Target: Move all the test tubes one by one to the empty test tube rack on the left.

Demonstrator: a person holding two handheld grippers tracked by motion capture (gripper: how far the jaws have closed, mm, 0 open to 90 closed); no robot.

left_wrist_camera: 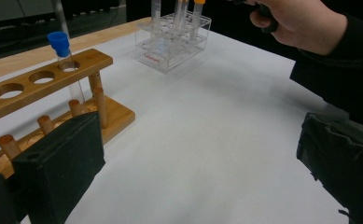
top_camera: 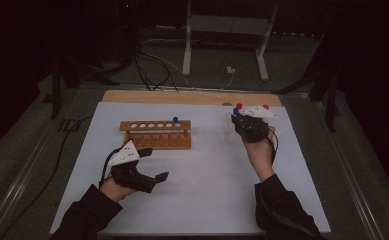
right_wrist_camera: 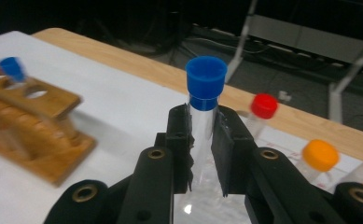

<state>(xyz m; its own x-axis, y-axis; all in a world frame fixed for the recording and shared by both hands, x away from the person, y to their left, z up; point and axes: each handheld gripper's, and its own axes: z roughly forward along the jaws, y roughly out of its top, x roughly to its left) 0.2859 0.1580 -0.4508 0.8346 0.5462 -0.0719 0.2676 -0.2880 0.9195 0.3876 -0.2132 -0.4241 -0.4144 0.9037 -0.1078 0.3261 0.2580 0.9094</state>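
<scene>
My right gripper point(right_wrist_camera: 201, 140) is shut on a clear test tube with a blue cap point(right_wrist_camera: 206, 79), held upright above the clear plastic rack point(top_camera: 230, 131) at the table's right. A red-capped tube point(right_wrist_camera: 263, 106) and an orange-capped tube point(right_wrist_camera: 320, 155) stand in that rack behind it. In the high view the right gripper point(top_camera: 239, 122) hangs over the rack with the blue cap point(top_camera: 235, 111) just showing. A wooden rack point(top_camera: 155, 134) in the middle holds one blue-capped tube point(top_camera: 175, 120). My left gripper point(top_camera: 154, 164) rests open and empty in front of the wooden rack point(left_wrist_camera: 44, 79).
A white sheet point(top_camera: 207, 190) covers the table, and a wooden strip point(top_camera: 182, 96) runs along its far edge. Several holes of the wooden rack are empty. Beyond the table are dark floor, cables and a white stand point(top_camera: 227, 30). The person's right hand point(left_wrist_camera: 296, 23) shows over the clear rack point(left_wrist_camera: 174, 37).
</scene>
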